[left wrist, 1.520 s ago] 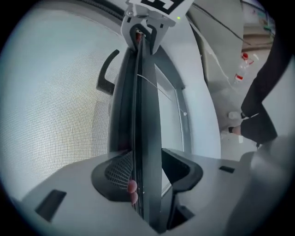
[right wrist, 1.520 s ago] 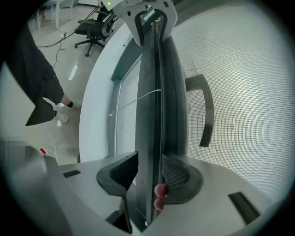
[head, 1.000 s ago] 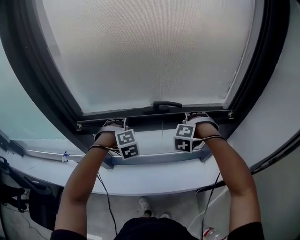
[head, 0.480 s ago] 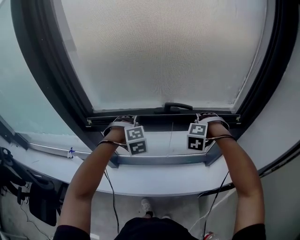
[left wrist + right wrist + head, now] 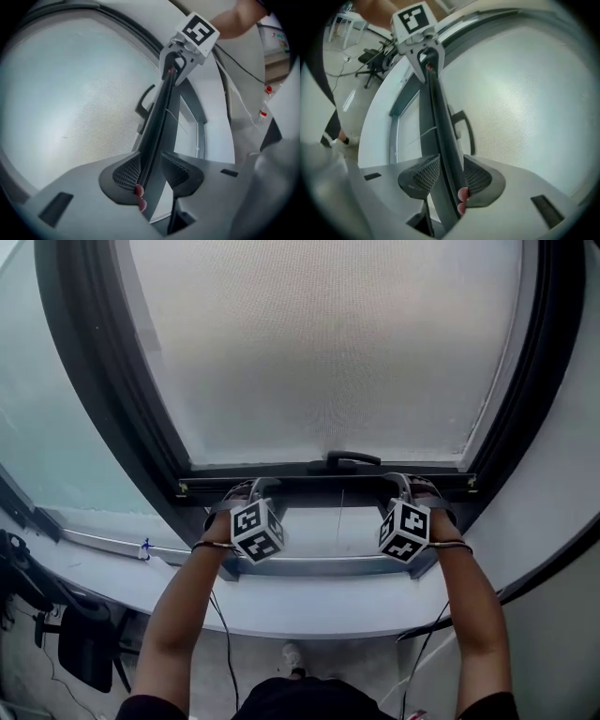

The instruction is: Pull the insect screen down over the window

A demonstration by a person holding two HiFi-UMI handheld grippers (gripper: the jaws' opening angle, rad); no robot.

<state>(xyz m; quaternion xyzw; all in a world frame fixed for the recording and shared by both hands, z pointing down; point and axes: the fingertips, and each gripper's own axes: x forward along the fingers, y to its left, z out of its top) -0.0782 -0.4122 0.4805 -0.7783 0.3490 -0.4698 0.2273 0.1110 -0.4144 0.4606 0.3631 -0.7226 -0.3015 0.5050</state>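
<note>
No legible words or numbers, only coded square markers (image 5: 256,530) on left tongs (image 5: 152,171), right tongs (image 5: 447,176)

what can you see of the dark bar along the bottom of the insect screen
The bottom bar is a slim, dark, metal-looking rail, level across the frame near the sill, with grey mesh above it and a handle at its middle. The left gripper, jaws just closing, and the right gripper clamp it beside that handle.
</note>
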